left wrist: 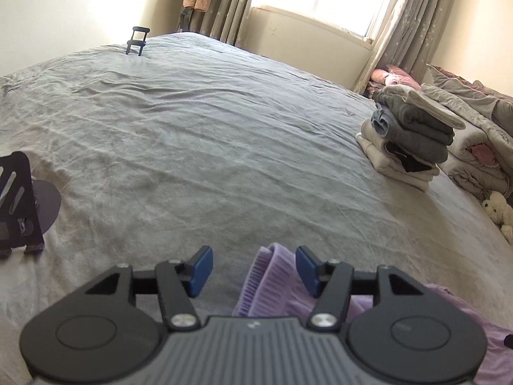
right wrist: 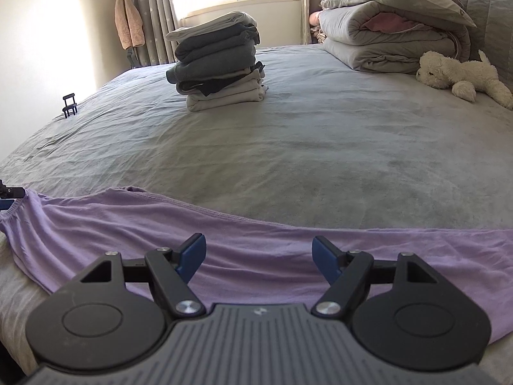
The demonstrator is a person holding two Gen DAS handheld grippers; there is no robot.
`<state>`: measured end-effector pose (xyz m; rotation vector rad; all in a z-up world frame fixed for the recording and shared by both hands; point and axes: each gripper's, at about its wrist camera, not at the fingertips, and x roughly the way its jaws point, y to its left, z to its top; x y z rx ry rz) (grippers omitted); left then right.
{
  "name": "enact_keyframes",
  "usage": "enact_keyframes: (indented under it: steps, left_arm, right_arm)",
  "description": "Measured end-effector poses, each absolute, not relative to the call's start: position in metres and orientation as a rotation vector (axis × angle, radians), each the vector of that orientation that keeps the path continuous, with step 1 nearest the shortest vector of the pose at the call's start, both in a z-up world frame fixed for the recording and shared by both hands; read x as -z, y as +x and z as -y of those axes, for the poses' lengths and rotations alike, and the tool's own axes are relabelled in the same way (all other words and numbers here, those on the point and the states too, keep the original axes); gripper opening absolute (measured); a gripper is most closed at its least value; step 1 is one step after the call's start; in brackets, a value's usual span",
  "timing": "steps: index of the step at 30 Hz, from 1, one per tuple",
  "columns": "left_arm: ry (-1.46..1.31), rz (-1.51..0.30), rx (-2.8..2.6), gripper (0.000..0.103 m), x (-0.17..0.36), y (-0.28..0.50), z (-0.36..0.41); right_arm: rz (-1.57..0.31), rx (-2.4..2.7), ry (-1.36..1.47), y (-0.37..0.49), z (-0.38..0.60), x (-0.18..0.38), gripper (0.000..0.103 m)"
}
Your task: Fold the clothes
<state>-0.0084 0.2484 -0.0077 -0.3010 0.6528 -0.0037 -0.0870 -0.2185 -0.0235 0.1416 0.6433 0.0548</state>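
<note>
A lilac garment (right wrist: 256, 224) lies stretched flat across the near edge of the grey bed (right wrist: 320, 134). My right gripper (right wrist: 259, 256) is open just above its middle, nothing between the blue pads. In the left wrist view my left gripper (left wrist: 254, 271) is open too, and the garment's ribbed elastic end (left wrist: 266, 285) sits between its spread fingers, not clamped. The tip of the left gripper (right wrist: 8, 194) shows at the garment's left end in the right wrist view. A pile of folded clothes (right wrist: 218, 61) stands further back on the bed.
A small black stand (left wrist: 137, 41) sits at the far side of the bed, and another black holder (left wrist: 16, 205) at the left edge. Folded quilts (right wrist: 391, 29) and a white plush toy (right wrist: 461, 75) lie at the headboard end. Curtains and a window are behind.
</note>
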Motion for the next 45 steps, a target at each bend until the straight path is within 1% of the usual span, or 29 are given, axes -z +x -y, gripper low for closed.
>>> enact_keyframes:
  steps: [2, 5, 7, 10, 11, 12, 13, 15, 16, 17, 18, 19, 22, 23, 24, 25, 28, 30, 32, 34, 36, 37, 38, 40, 43, 44, 45]
  left_arm:
    - [-0.323, -0.667, 0.031, 0.065, 0.009, -0.002, -0.25]
    - [-0.33, -0.72, 0.064, 0.065, 0.017, 0.012, -0.243]
    - [-0.29, -0.73, 0.075, 0.064, 0.02, 0.018, -0.234]
    - [-0.202, -0.743, 0.074, 0.062, 0.023, 0.027, -0.219]
    - [-0.177, -0.754, 0.073, 0.053, 0.025, 0.03, -0.215]
    - [-0.158, -0.765, 0.076, 0.047, 0.027, 0.032, -0.212]
    - [-0.146, -0.772, 0.076, 0.037, 0.029, 0.034, -0.21]
    - [-0.129, -0.771, 0.071, 0.033, 0.031, 0.036, -0.21]
    - [-0.118, -0.769, 0.072, 0.031, 0.032, 0.035, -0.209]
    - [-0.113, -0.766, 0.073, 0.029, 0.032, 0.035, -0.21]
    - [-0.112, -0.762, 0.074, 0.029, 0.031, 0.034, -0.21]
    - [-0.119, -0.759, 0.075, 0.028, 0.031, 0.034, -0.212]
    - [-0.156, -0.754, 0.077, 0.027, 0.03, 0.034, -0.217]
    - [-0.163, -0.752, 0.076, 0.027, 0.029, 0.034, -0.217]
    - [-0.168, -0.748, 0.074, 0.027, 0.029, 0.035, -0.217]
    - [-0.176, -0.744, 0.072, 0.027, 0.029, 0.035, -0.218]
    - [-0.207, -0.721, 0.07, 0.027, 0.027, 0.036, -0.22]
    - [-0.206, -0.72, 0.069, 0.027, 0.028, 0.037, -0.218]
    - [-0.198, -0.724, 0.066, 0.028, 0.029, 0.039, -0.216]
    - [-0.19, -0.728, 0.063, 0.031, 0.031, 0.041, -0.213]
    - [-0.182, -0.732, 0.06, 0.034, 0.032, 0.043, -0.211]
    - [-0.178, -0.734, 0.059, 0.042, 0.033, 0.044, -0.21]
    - [-0.178, -0.732, 0.051, 0.054, 0.033, 0.043, -0.21]
    - [-0.188, -0.721, 0.03, 0.066, 0.029, 0.042, -0.215]
    - [-0.23, -0.714, 0.003, 0.068, 0.025, 0.038, -0.227]
    - [-0.254, -0.714, -0.002, 0.069, 0.023, 0.037, -0.232]
    - [-0.27, -0.707, -0.006, 0.069, 0.021, 0.035, -0.235]
  right_arm:
    - [-0.639, -0.076, 0.155, -0.086, 0.217, 0.023, 0.076]
    - [-0.629, -0.154, 0.168, -0.082, 0.211, 0.02, 0.076]
    - [-0.613, -0.217, 0.15, -0.077, 0.201, 0.017, 0.076]
    - [-0.599, -0.3, 0.123, -0.062, 0.182, 0.013, 0.076]
    - [-0.596, -0.332, 0.118, -0.055, 0.176, 0.012, 0.076]
    - [-0.597, -0.36, 0.111, -0.046, 0.17, 0.011, 0.076]
    - [-0.599, -0.384, 0.1, -0.036, 0.165, 0.01, 0.076]
    - [-0.615, -0.437, 0.064, -0.013, 0.149, 0.008, 0.074]
    - [-0.626, -0.457, 0.044, -0.004, 0.142, 0.008, 0.07]
    - [-0.648, -0.48, 0.016, 0.008, 0.134, 0.011, 0.068]
    - [-0.672, -0.502, -0.014, 0.02, 0.126, 0.013, 0.062]
    - [-0.695, -0.516, -0.032, 0.028, 0.121, 0.017, 0.052]
    - [-0.757, -0.556, -0.085, 0.047, 0.109, 0.03, 0.03]
    - [-0.771, -0.571, -0.105, 0.05, 0.106, 0.034, 0.024]
    - [-0.766, -0.571, -0.115, 0.05, 0.104, 0.032, 0.011]
    - [-0.758, -0.568, -0.124, 0.049, 0.103, 0.031, 0.005]
    - [-0.734, -0.56, -0.151, 0.047, 0.101, 0.025, 0.003]
    - [-0.7, -0.5, -0.116, 0.049, 0.106, 0.019, 0.003]
    - [-0.697, -0.462, -0.105, 0.052, 0.107, 0.022, 0.003]
    - [-0.742, -0.45, -0.131, 0.06, 0.099, 0.038, 0.003]
    - [-0.729, -0.43, -0.136, 0.06, 0.096, 0.042, 0.003]
    - [-0.721, -0.419, -0.138, 0.06, 0.095, 0.043, 0.003]
    - [-0.715, -0.405, -0.138, 0.061, 0.094, 0.042, 0.003]
    - [-0.697, -0.374, -0.15, 0.061, 0.093, 0.041, 0.003]
    - [-0.645, -0.341, -0.147, 0.053, 0.097, 0.033, 0.002]
    - [-0.625, -0.333, -0.137, 0.05, 0.1, 0.029, 0.004]
    - [-0.608, -0.328, -0.117, 0.042, 0.106, 0.022, 0.013]
